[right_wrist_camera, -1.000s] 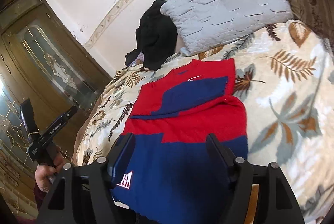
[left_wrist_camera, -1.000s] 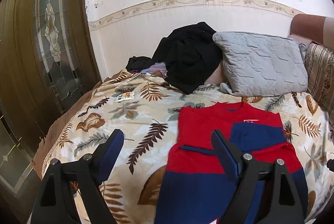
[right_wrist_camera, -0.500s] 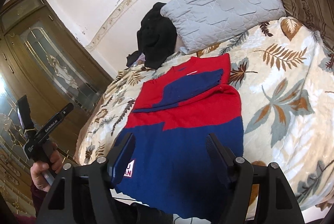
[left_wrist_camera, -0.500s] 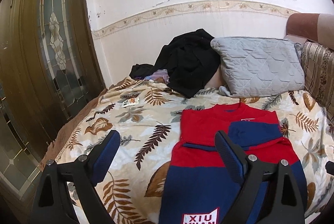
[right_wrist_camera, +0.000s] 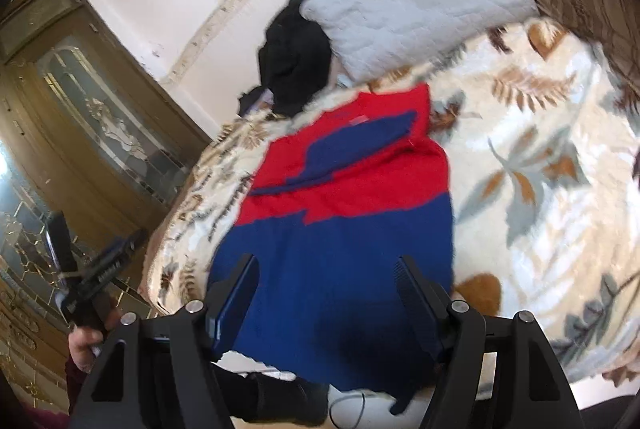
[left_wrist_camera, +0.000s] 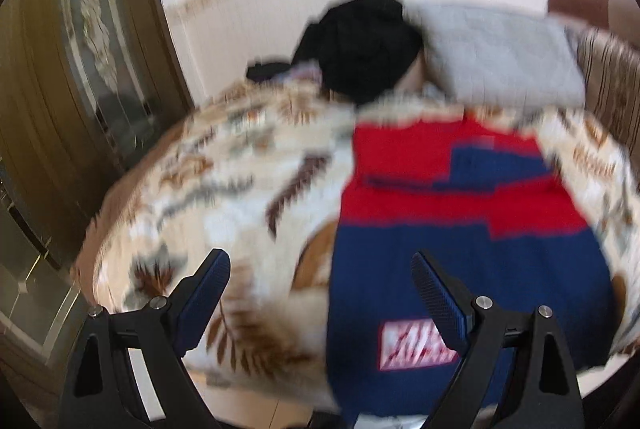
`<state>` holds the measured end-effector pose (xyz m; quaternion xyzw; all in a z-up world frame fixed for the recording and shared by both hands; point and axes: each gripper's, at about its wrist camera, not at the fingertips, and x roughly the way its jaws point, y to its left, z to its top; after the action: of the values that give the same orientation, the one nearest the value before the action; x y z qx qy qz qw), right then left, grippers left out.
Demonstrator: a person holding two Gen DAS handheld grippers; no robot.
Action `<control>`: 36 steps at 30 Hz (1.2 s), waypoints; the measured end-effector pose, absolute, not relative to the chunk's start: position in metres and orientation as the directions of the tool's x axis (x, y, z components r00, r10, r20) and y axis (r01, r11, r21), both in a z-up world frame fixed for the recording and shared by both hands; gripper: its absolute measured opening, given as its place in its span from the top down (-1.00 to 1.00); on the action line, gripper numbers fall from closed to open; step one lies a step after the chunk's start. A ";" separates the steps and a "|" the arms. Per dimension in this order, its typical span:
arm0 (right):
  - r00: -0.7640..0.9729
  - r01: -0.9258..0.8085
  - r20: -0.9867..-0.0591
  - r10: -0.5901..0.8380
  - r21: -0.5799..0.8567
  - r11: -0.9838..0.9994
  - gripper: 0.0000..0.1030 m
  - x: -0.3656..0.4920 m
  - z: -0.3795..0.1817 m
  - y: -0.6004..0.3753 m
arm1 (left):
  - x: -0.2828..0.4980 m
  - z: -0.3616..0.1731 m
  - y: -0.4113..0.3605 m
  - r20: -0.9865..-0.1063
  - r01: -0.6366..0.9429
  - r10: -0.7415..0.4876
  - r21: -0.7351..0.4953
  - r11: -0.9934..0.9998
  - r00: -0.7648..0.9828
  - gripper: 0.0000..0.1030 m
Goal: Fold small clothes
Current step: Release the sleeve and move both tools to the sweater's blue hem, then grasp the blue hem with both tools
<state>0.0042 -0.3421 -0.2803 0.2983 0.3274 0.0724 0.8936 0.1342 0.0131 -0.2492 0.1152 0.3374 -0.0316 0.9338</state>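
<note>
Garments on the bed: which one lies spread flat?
The red-and-blue sweater, smoothed flat on the leaf-print blanket; the black garment sits crumpled beside the grey pillow.

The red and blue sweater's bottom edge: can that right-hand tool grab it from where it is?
Probably yes. The right gripper is open just above the sweater hem at the bed edge, with nothing between.

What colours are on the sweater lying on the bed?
The sweater is red on top and dark blue below, with a blue sleeve folded across. The right wrist view shows it best.
</note>
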 end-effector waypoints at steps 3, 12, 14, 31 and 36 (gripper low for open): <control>0.734 0.125 -0.600 0.317 0.578 0.806 -0.44 0.005 -0.300 -0.348 | 0.136 -0.280 0.022 -0.720 0.162 0.010 0.169 0.972 0.694 -0.79; 0.604 0.239 -0.703 0.375 0.609 0.756 -0.44 0.013 -0.356 -0.353 | 0.151 -0.327 0.049 -0.848 0.116 -0.028 0.040 0.992 0.530 -0.79; 0.591 0.250 -0.715 0.375 0.603 0.757 -0.44 0.015 -0.362 -0.351 | 0.152 -0.333 0.051 -0.859 0.116 -0.022 0.044 0.992 0.511 -0.79; 0.553 0.253 -0.772 0.312 0.513 0.820 -0.25 0.026 -0.365 -0.324 | 0.140 -0.360 0.063 -0.881 0.200 -0.290 -0.229 0.953 0.373 0.28; 0.539 0.215 -0.795 0.278 0.449 0.867 -0.32 0.027 -0.366 -0.310 | 0.141 -0.362 0.059 -0.880 0.221 -0.304 -0.235 0.946 0.365 0.17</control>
<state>0.0272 -0.3098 -0.3655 0.2567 0.4798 0.0190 0.8388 0.1409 0.0585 -0.3621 -0.0383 0.5406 -0.1592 0.8252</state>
